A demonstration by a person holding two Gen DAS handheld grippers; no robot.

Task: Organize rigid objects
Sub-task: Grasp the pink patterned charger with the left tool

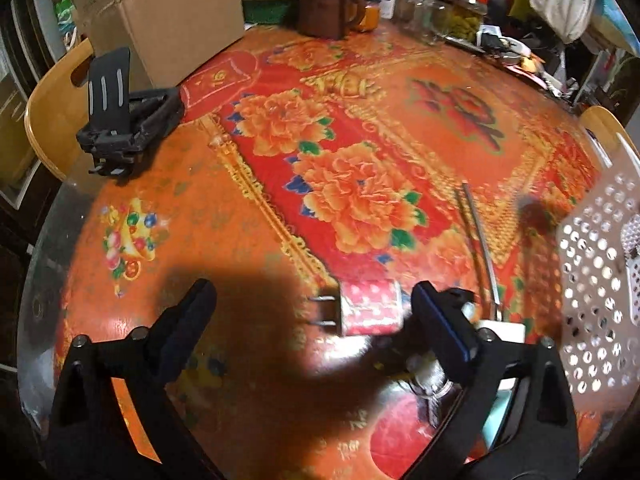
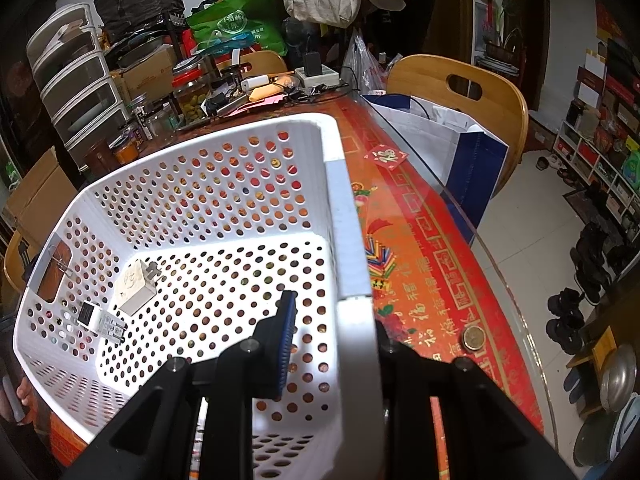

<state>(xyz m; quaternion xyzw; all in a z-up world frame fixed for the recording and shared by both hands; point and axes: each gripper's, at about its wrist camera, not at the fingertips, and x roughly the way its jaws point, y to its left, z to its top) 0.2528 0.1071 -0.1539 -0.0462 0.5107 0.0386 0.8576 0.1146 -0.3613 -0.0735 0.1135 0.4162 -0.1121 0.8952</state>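
Note:
My left gripper (image 1: pixel 312 300) is open, low over the red floral table. A red polka-dot plug adapter (image 1: pixel 370 309) with two prongs pointing left lies between its fingers, close to the right finger (image 1: pixel 440 326). A white charger block (image 1: pixel 502 330) lies just behind that finger. My right gripper (image 2: pixel 336 340) is shut on the near wall of the white perforated basket (image 2: pixel 352 240), one finger inside, the other hidden outside. In the basket lie a white charger cube (image 2: pixel 134 286) and a white plug (image 2: pixel 102 322).
A black pedal-like object (image 1: pixel 128 118) sits at the table's left edge beside a cardboard box (image 1: pixel 168 12). A metal rod (image 1: pixel 480 240) lies near the basket (image 1: pixel 600 280). A brown mug (image 1: pixel 328 4) and jars stand at the back. A coin (image 2: pixel 474 338) lies right of the basket.

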